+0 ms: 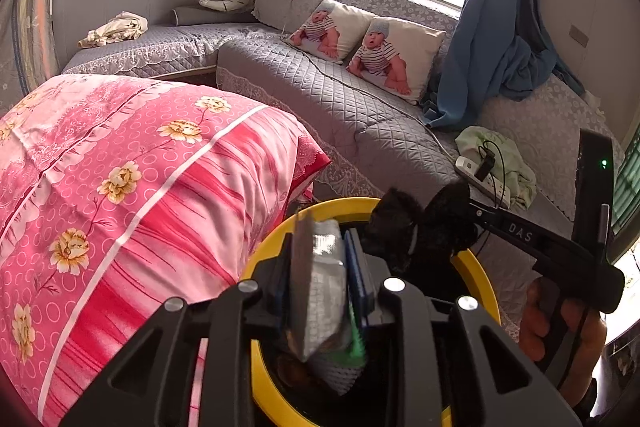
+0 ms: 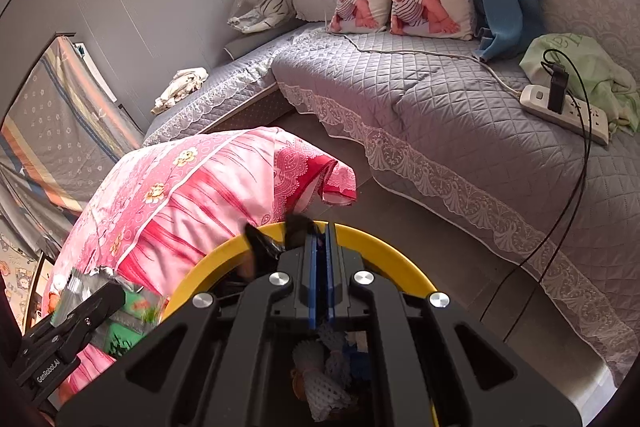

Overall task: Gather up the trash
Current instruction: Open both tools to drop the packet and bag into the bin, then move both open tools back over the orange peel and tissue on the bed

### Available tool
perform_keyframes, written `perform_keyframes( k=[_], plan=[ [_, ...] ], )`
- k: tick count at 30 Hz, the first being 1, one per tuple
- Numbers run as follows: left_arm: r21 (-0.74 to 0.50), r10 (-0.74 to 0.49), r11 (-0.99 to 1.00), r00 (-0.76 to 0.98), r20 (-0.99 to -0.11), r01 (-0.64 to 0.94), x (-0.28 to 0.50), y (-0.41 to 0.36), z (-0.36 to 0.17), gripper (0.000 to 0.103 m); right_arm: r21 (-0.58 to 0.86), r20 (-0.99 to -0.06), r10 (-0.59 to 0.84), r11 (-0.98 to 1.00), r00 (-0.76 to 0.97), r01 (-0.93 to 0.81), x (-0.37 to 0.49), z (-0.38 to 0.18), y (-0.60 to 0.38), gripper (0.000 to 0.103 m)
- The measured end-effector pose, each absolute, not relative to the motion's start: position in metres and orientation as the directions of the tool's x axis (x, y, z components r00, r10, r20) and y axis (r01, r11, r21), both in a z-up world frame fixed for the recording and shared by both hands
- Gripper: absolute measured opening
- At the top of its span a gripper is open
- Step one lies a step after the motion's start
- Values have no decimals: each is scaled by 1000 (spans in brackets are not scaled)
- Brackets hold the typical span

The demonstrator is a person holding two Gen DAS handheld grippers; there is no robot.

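Low in the centre of the left wrist view, my left gripper (image 1: 326, 279) pinches a silver snack wrapper (image 1: 320, 287) directly above the yellow-rimmed bin (image 1: 480, 279), presumably ready to drop. My right gripper (image 2: 320, 279) clamps the bin liner (image 2: 260, 245), probably steadying it.

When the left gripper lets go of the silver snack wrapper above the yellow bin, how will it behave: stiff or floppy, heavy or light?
The snack wrapper looks crumpled and thin, so probably floppy and very light. It hangs in the left gripper over the yellow bin, so it would likely fall in, perhaps fluttering. Its foil looks smooth, possibly slippery.
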State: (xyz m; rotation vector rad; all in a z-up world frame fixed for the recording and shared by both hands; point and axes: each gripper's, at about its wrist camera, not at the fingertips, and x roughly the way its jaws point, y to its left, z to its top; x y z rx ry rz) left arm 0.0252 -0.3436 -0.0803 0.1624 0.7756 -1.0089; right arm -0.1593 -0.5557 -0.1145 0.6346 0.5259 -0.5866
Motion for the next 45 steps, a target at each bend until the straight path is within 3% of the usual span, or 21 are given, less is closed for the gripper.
perform_keyframes(
  k=[4, 6, 8, 18, 23, 29, 31, 36, 45],
  plan=[
    [-234, -703, 557, 301, -645, 797, 30, -337, -79, 43, 399, -615, -343, 642, 710, 655, -161, -115, -559, 4],
    [-234, -701, 565, 311, -642, 791, 33, -334, -78, 46, 408, -614, -344, 632, 711, 658, -162, -114, -561, 9],
    [-240, -703, 567, 312, -639, 788, 35, -331, -77, 52, 412, -605, -353, 628, 713, 660, -164, -112, -560, 32],
    [-260, -692, 656, 427, -583, 709, 64, -285, -50, 55, 397, -552, -386, 658, 739, 640, -160, -89, -549, 35],
    [-237, -642, 739, 552, -533, 631, 89, -243, -25, 63, 397, -496, -357, 717, 791, 573, -143, -69, -529, 54],
    [-221, -544, 834, 684, -486, 506, 125, -184, 0, 76, 363, -416, -244, 838, 876, 406, -98, -39, -483, 67],
    [-203, -500, 863, 726, -473, 463, 135, -163, 4, 81, 342, -395, -188, 879, 899, 333, -79, -31, -462, 68],
    [-185, -403, 914, 771, -492, 360, 166, -109, 2, 81, 297, -384, -50, 939, 922, 174, -29, -21, -408, 69],
    [-184, -290, 957, 780, -555, 226, 195, -26, -29, 81, 267, -487, 166, 963, 858, -35, 77, -25, -323, 69]
  ],
)
